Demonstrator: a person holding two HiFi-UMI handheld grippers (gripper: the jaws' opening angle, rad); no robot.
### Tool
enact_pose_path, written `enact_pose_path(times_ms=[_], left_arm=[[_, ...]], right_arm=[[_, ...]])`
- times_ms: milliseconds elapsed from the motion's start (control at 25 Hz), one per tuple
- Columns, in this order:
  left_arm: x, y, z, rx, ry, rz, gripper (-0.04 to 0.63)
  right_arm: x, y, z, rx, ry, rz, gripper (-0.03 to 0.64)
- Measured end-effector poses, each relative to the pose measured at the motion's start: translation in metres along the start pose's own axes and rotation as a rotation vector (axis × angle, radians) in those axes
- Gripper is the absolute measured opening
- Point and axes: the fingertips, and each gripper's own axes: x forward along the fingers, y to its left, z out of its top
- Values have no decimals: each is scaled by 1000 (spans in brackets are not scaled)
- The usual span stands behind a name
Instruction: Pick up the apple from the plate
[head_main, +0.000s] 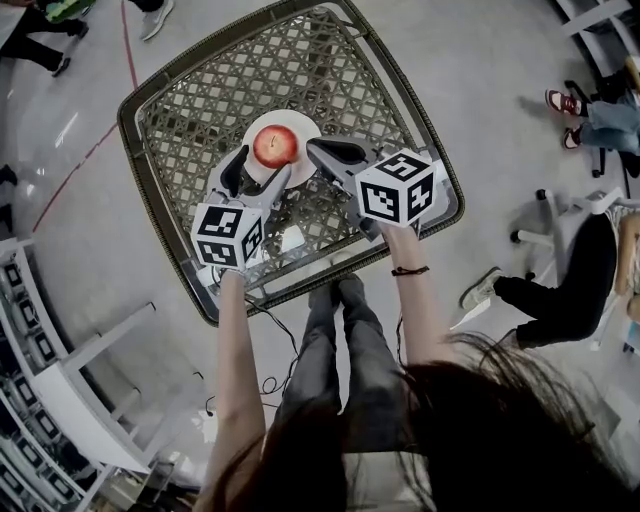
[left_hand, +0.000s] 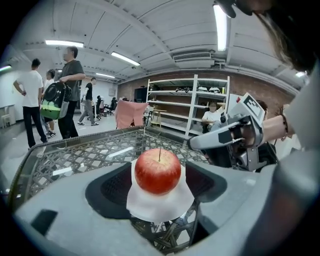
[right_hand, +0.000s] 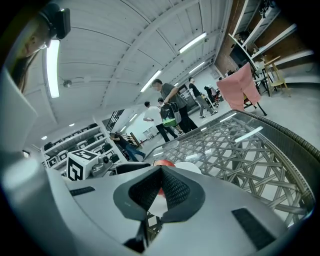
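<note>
A red apple (head_main: 276, 146) sits upright on a small white plate (head_main: 301, 125) near the middle of a woven table (head_main: 136, 132) with a glass top. My left gripper (head_main: 257, 172) is open at the plate's near edge. In the left gripper view the apple (left_hand: 158, 171) stands between its dark pads (left_hand: 116, 188) with a gap on each side, over the plate (left_hand: 156, 206). My right gripper (head_main: 318, 152) is shut, just right of the plate, holding nothing. In the right gripper view its closed jaws hide most of the apple (right_hand: 163, 163).
The table's raised rim (head_main: 440, 170) runs all round. Seated people's legs (head_main: 560, 290) and shoes (head_main: 566, 101) are at the right, and a white rack (head_main: 70, 390) at the lower left. Standing people (left_hand: 70, 90) and metal shelving (left_hand: 195, 100) are beyond the table.
</note>
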Motion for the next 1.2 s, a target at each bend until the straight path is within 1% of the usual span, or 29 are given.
enact_pose_path(times_ms=[280,600,880,1200], left_arm=[[9,-1,-1,35,5,-15,342],[19,-2,-1,91,18,-39,383],[30,-4,0,149,27,-70,390],[38,-3,1,165,26,-84,391]], right_arm=[[0,-4,-1,-3,-1,4,9],[1,-8,-4,0,-1,-1,9],[-1,-12,-7,5,-3,-6,9],[0,-13,-10,9,-6,1,9]])
